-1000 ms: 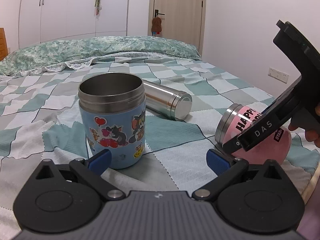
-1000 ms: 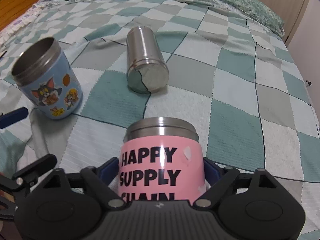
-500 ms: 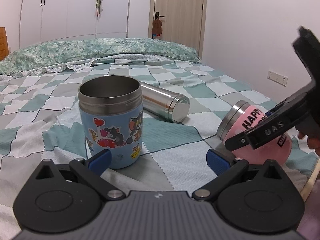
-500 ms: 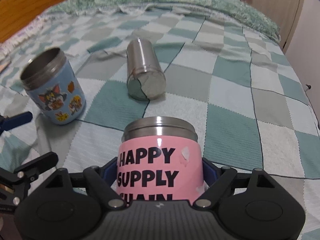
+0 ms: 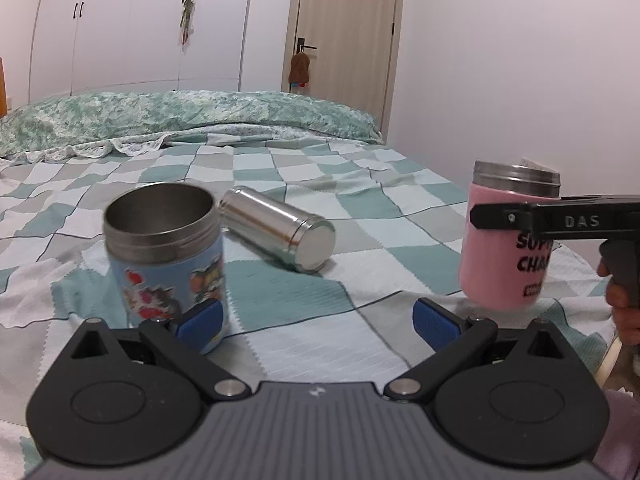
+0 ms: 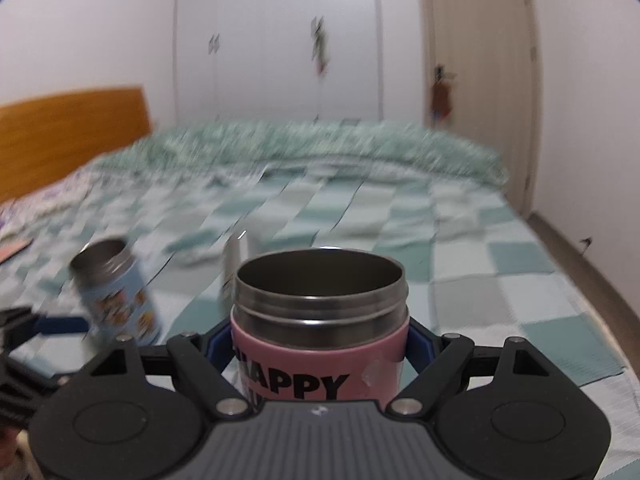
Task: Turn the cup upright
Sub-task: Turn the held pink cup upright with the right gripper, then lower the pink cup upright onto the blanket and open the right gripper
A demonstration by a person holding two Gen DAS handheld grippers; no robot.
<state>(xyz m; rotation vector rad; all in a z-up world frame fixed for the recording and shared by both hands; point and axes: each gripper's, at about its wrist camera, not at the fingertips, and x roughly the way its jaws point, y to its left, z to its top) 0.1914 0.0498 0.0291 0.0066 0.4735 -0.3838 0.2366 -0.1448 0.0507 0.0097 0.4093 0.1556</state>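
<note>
Pink and steel-rimmed, the cup (image 6: 320, 320) sits clamped between the fingers of the right gripper (image 6: 320, 340), upright with its open mouth facing up. Seen from the left wrist, this cup (image 5: 508, 240) hangs just above the checkered bedspread (image 5: 360, 208). Wide apart and holding nothing, the left gripper (image 5: 316, 320) hovers low over the bed. A blue cartoon cup (image 5: 166, 256) stands upright beside its left finger, and a steel flask (image 5: 280, 232) lies on its side behind.
</note>
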